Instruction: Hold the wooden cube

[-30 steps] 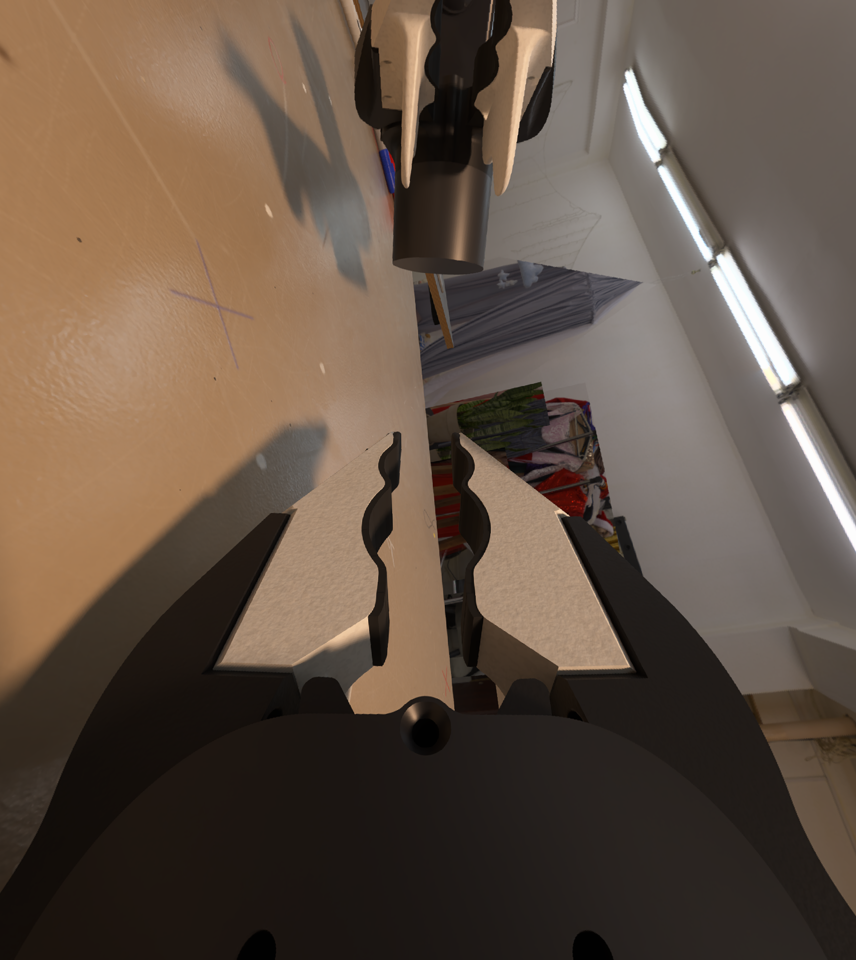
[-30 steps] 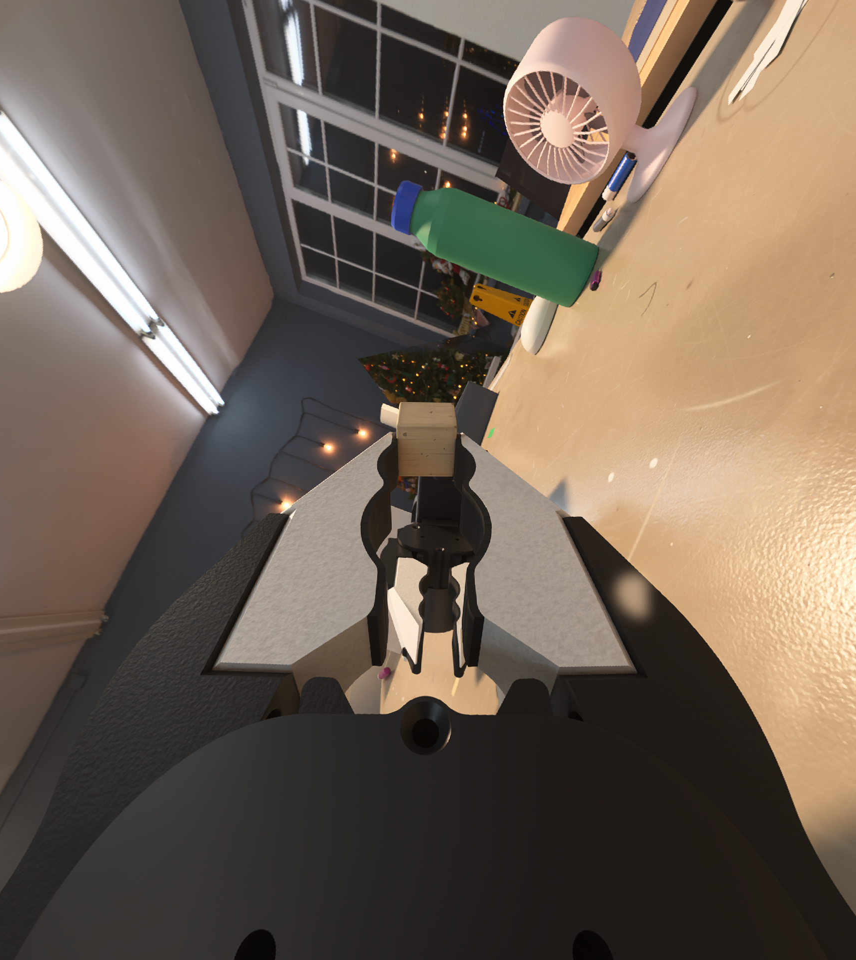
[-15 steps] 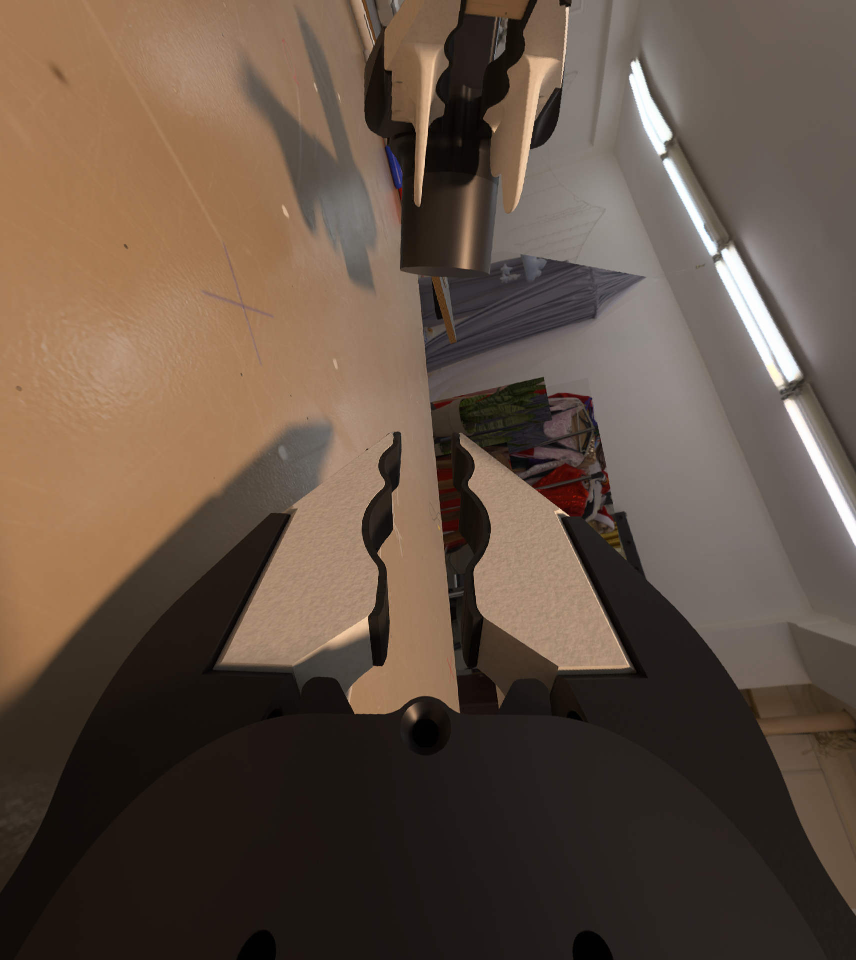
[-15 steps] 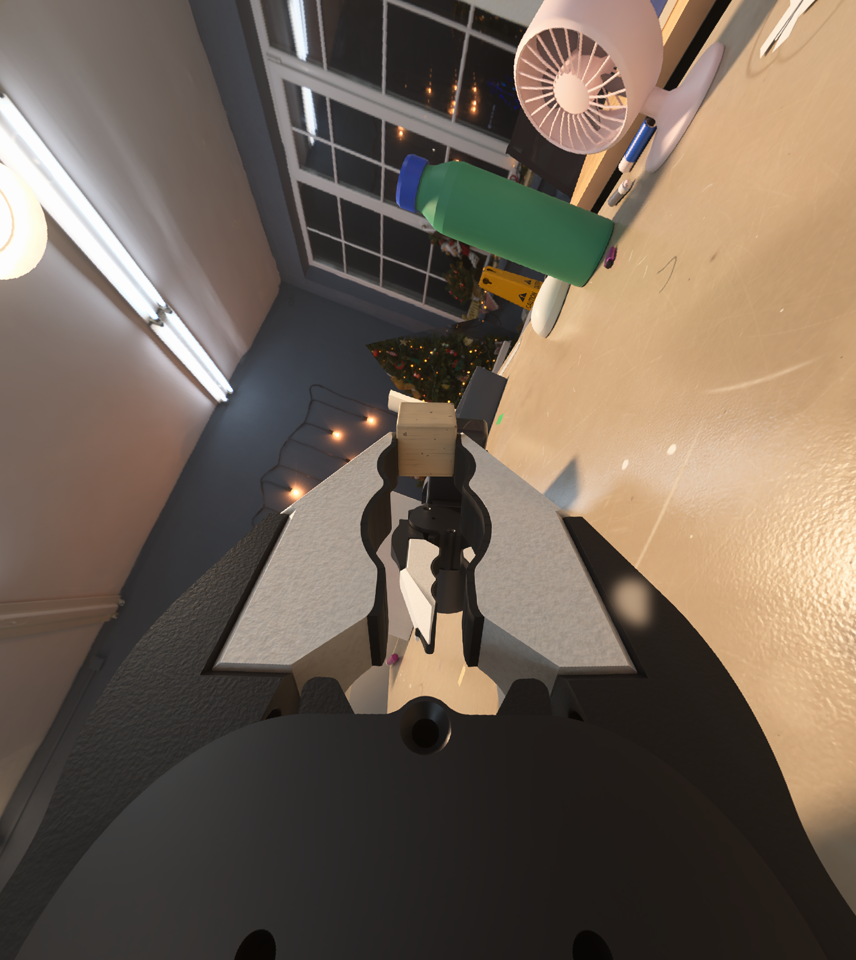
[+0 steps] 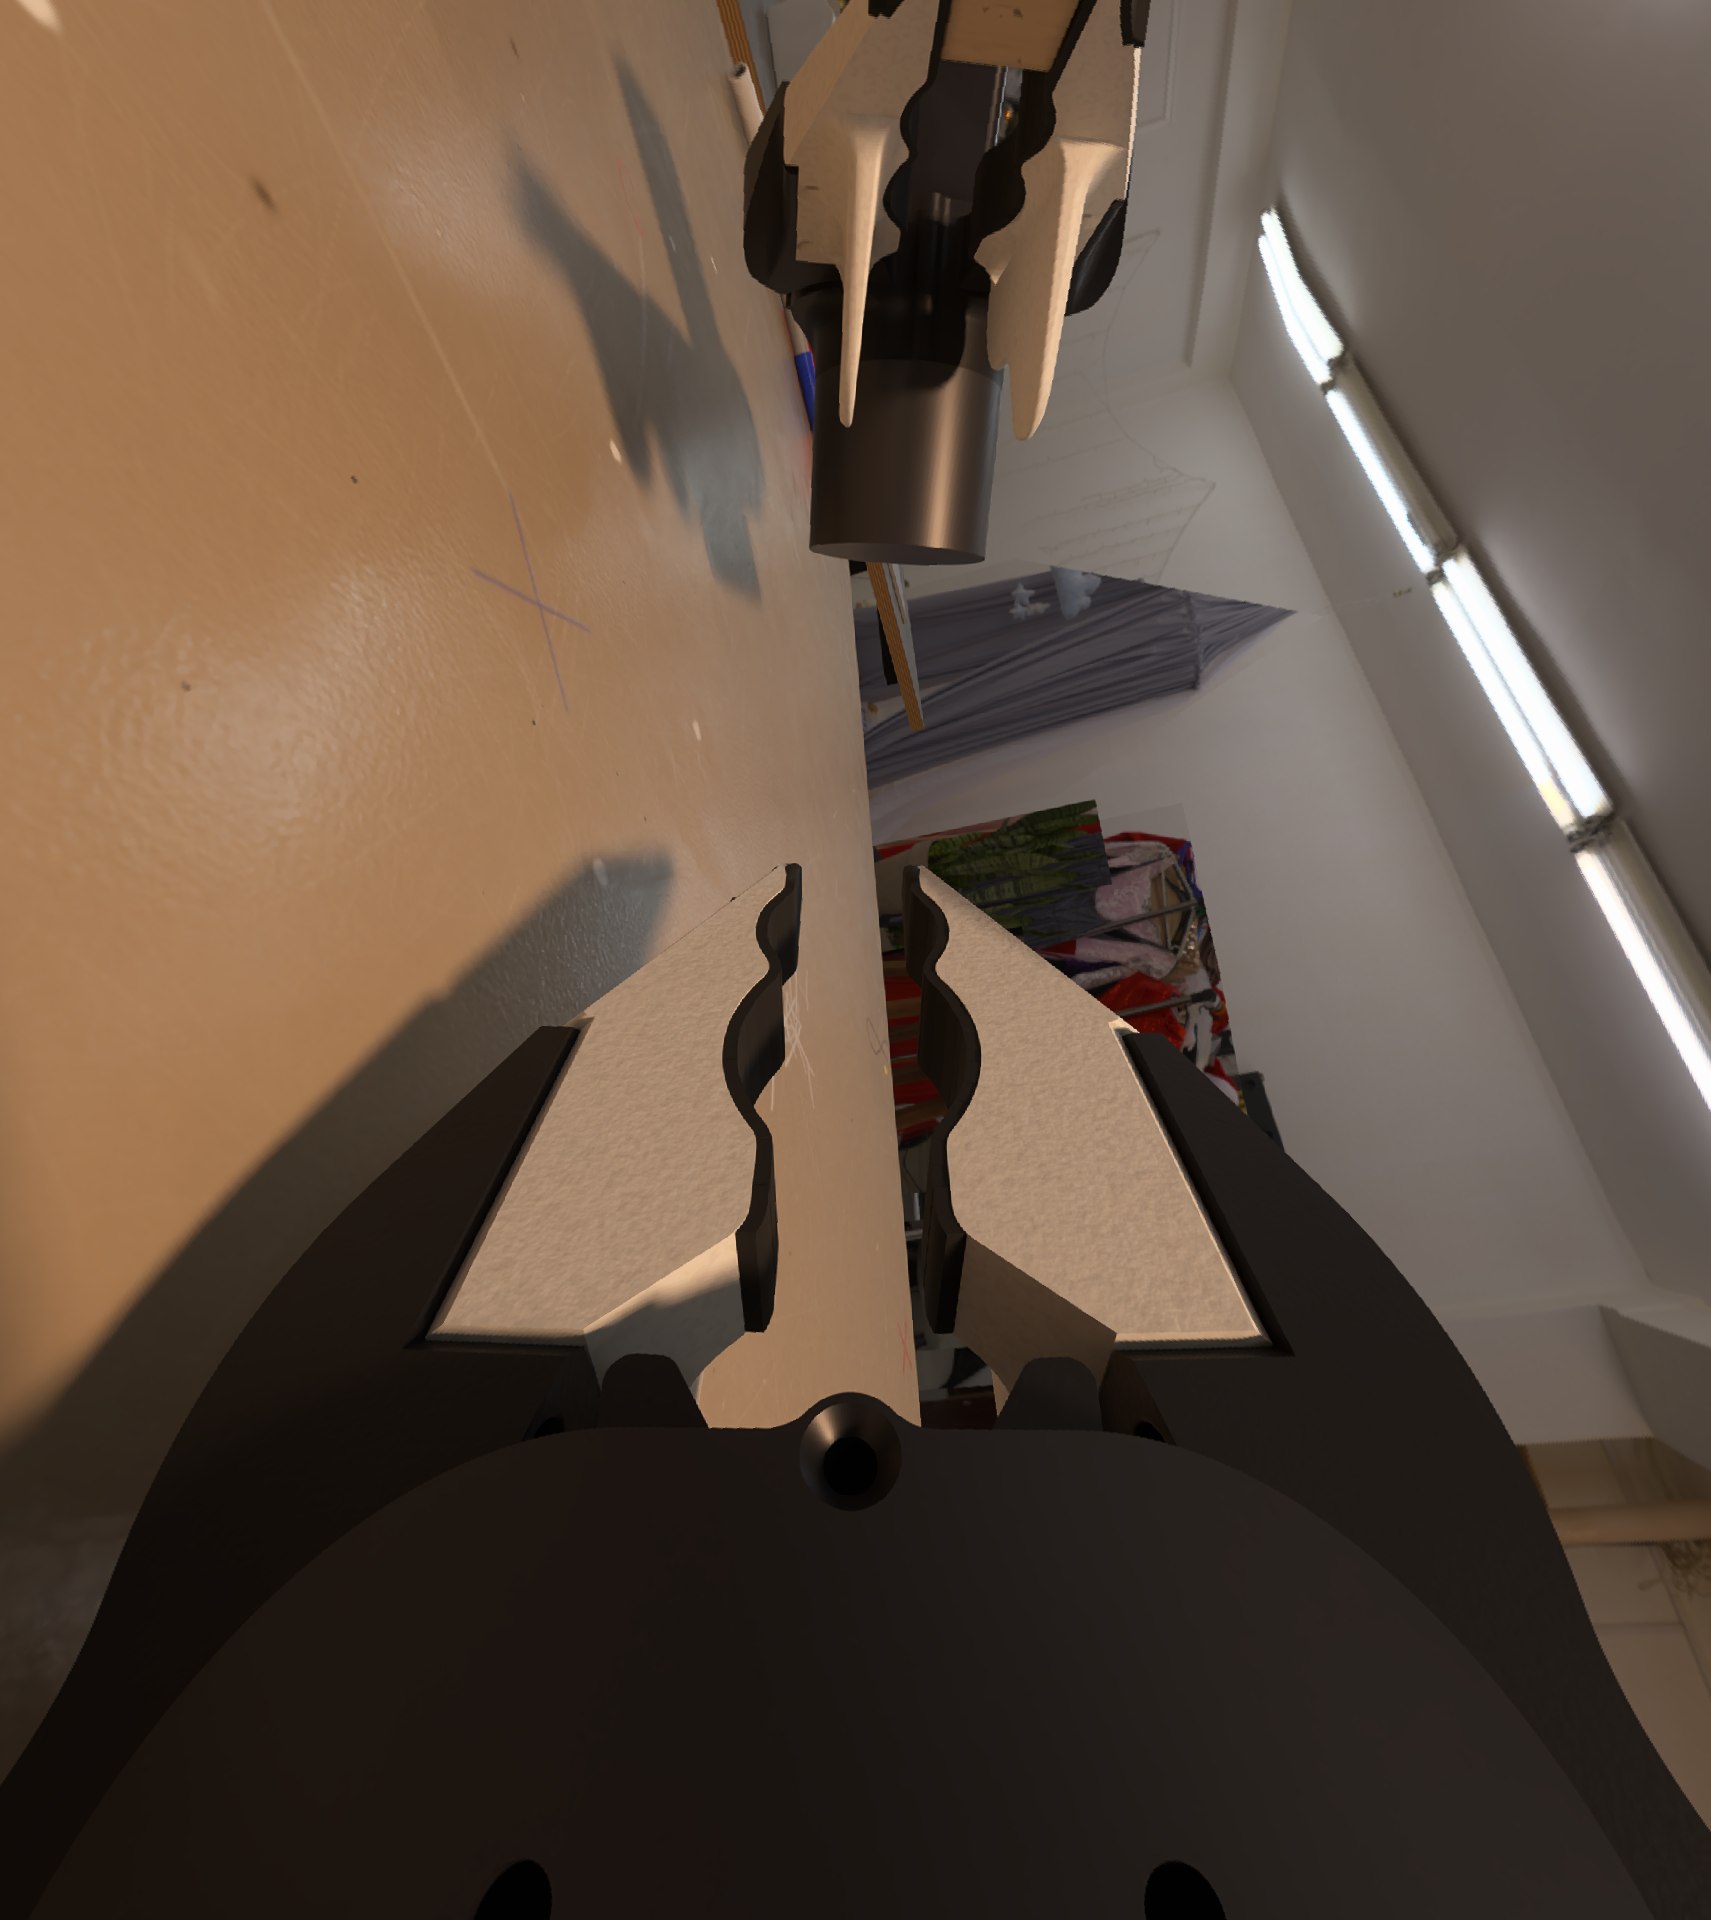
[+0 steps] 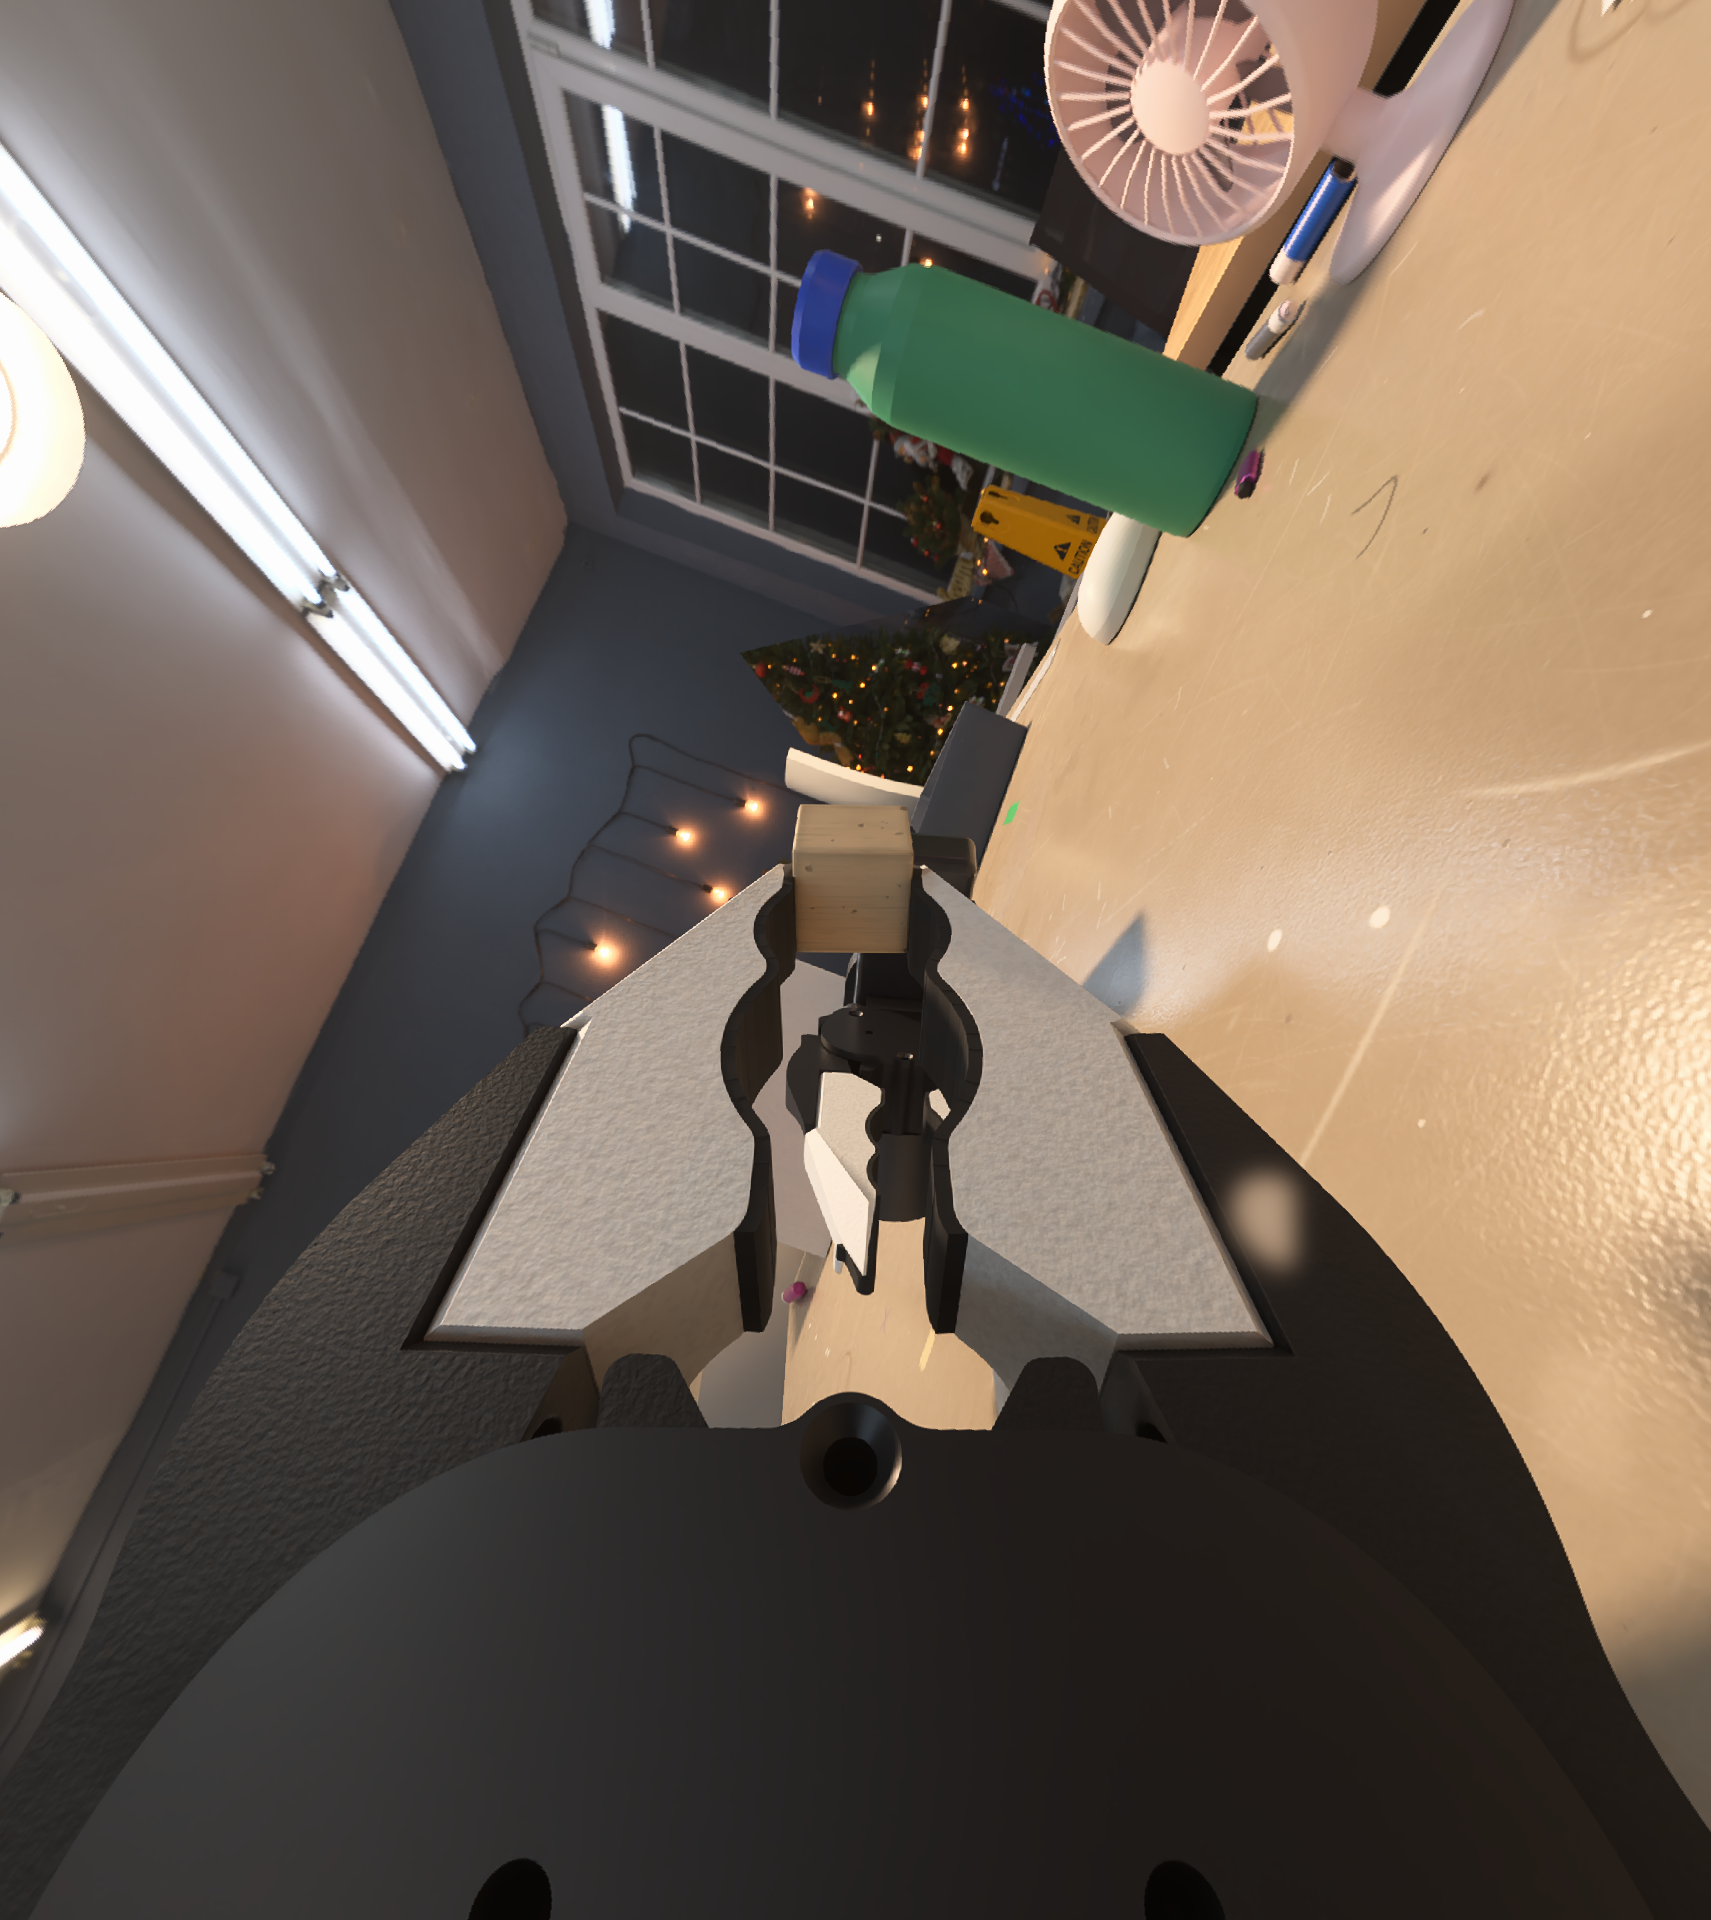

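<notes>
The wooden cube point(image 6: 851, 883) is a small pale block pinched between the fingertips of my right gripper point(image 6: 851, 909), held in the air beside the tan table point(image 6: 1453, 831). In the left wrist view the right gripper point(image 5: 996, 73) hangs at the top, with the cube point(image 5: 1005, 29) at the frame's edge. My left gripper point(image 5: 853, 883) has its jaws a little apart with nothing between them, close over the table point(image 5: 259, 623). The left gripper point(image 6: 877, 1216) also shows beyond the right fingers, below the cube and apart from it.
A green bottle with a blue cap point(image 6: 1027, 405) and a pink fan point(image 6: 1183, 114) stand on the far part of the table. A blue marker point(image 6: 1313, 218) and a white oval object point(image 6: 1111, 582) lie near them. The table edge point(image 5: 882, 1039) runs under the left gripper.
The right gripper with the cube has drifted slightly up and right in the left wrist view. The bottle and fan have shifted up and right in the right wrist view. Both grips are unchanged.
</notes>
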Tool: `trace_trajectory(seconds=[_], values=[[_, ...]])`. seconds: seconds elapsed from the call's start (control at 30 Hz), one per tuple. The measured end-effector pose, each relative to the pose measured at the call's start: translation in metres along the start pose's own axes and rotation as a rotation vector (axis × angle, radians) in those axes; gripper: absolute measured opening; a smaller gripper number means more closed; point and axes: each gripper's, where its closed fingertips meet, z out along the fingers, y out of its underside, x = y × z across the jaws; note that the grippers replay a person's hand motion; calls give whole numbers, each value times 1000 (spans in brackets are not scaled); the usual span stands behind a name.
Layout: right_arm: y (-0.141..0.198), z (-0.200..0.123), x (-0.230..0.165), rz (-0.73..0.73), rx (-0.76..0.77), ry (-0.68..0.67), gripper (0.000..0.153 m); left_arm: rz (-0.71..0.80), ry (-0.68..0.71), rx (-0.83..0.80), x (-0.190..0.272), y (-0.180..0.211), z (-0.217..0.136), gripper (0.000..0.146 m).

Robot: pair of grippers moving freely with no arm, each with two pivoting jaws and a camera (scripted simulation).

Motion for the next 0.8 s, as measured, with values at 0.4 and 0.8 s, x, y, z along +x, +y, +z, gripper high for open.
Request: trace_trajectory(seconds=[0.4,0.8], values=[[8,17,1,12,-55,-15,20,-4,-14,56,-1,1,-13,19],[8,7,-2,1,-25,-1,20,1,-8,30,-1,-2,-8,19]])
